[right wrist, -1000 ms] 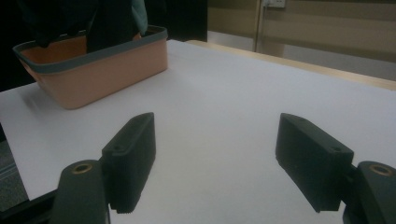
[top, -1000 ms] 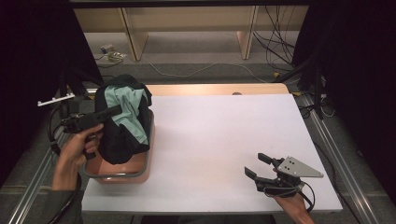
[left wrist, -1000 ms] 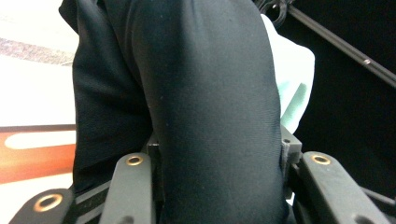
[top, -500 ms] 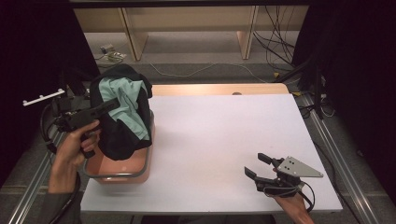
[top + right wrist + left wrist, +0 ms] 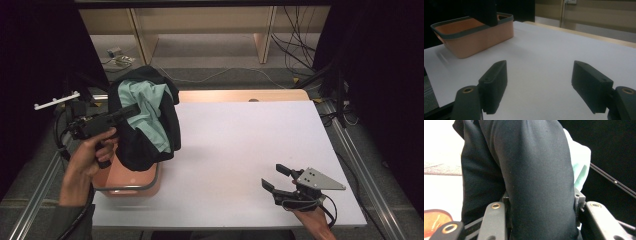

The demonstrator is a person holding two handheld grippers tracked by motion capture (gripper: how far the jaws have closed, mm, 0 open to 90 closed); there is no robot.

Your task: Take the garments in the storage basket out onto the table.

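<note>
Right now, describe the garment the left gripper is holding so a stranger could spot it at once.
Start at the white table and go to its left edge, where a salmon-pink basket stands. Just above it the left gripper is clamped on a bunched garment that hangs down to the basket. It is black cloth with a pale mint-green part showing, the one soft thing there.
</note>
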